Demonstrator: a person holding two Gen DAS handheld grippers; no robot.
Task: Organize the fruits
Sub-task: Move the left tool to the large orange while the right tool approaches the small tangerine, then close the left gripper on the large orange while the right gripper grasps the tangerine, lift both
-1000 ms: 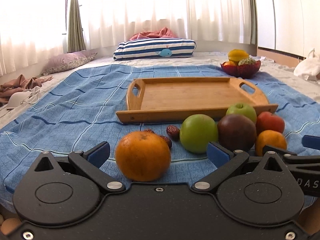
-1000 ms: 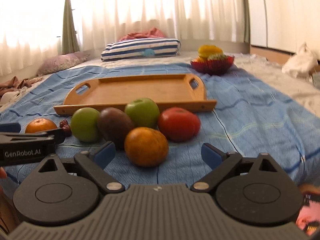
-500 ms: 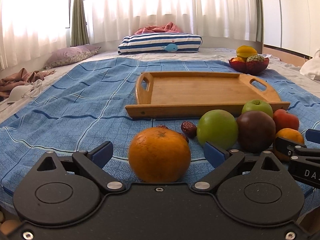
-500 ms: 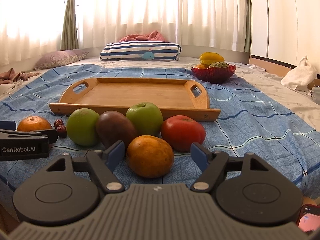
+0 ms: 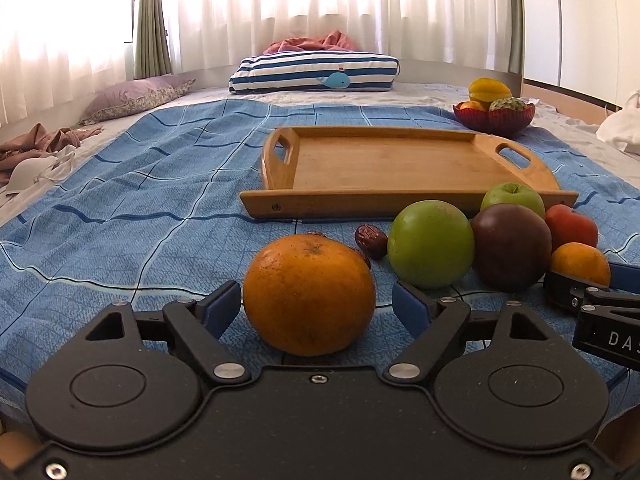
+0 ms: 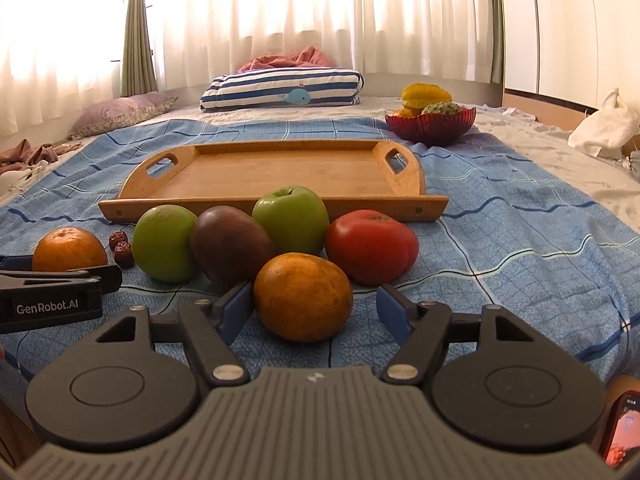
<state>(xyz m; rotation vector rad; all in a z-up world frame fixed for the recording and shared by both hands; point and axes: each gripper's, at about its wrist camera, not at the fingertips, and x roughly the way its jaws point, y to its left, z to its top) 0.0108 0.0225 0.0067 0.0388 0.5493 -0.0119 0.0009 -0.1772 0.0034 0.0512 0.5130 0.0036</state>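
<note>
2 orange oranges (image 6: 303,295), 2 green apples (image 6: 291,213), a red tomato (image 6: 371,245), a blue checked bedspread (image 6: 500,220), a navy-and-white striped pillow (image 6: 280,89).

A wide bed (image 5: 420,96) fills the room, spread with a blue checked blanket (image 5: 140,184) over a pale sheet. At its far end lies a navy-and-white striped pillow (image 5: 316,74) with a small whale on it, a pink cloth (image 5: 316,42) bunched behind it. A mauve flowered pillow (image 5: 136,96) sits at the left edge, near crumpled brownish clothes (image 5: 44,144). Sheer white curtains (image 6: 312,12) glow with strong daylight across the back wall, with an olive drape (image 6: 138,32) hanging at the left. Pale wardrobe panels (image 6: 580,28) stand on the right, and a white bag (image 6: 604,124) rests below them.
</note>
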